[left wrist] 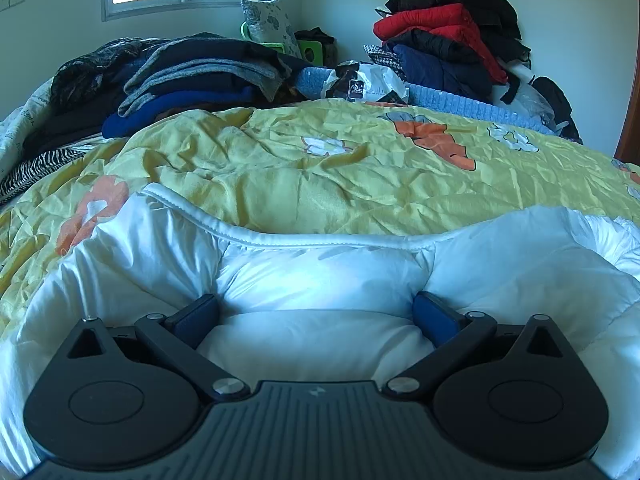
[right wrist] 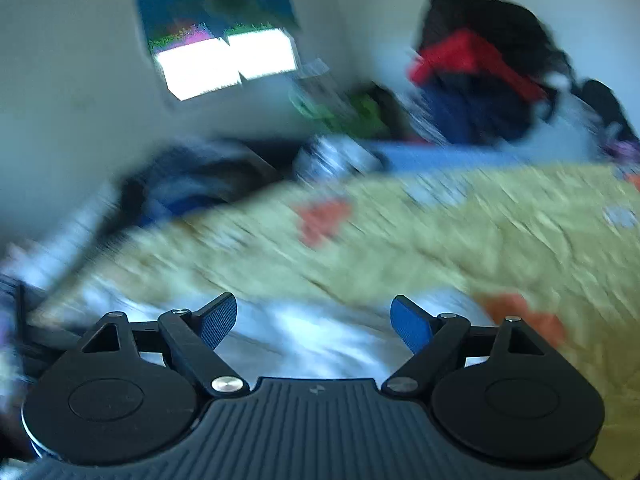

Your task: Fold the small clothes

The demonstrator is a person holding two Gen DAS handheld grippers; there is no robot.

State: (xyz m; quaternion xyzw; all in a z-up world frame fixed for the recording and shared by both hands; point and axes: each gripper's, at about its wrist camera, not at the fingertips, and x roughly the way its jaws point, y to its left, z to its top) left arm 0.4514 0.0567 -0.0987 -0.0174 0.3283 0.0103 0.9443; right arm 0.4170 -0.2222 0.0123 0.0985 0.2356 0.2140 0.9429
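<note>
Meanwhile left claw (left wrist: 316, 320) presses into the white padded garment (left wrist: 320, 280), jaws spread.

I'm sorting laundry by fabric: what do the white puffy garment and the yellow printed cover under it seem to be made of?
White puffy garment: probably thin, smooth woven shell over down or fibre filling; it bulges in stitched pillow-like sections with a faint sheen. Yellow printed cover: looks like thin matte woven cotton or a blend, crinkled into many fine creases; the fibre can't be confirmed.

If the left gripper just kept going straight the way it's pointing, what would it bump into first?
Probably the puffy white quilted garment. The left gripper has its jaws wide apart, and the white fabric already bulges between its blue pads. Beyond lies the yellow flowered bedspread.
</note>
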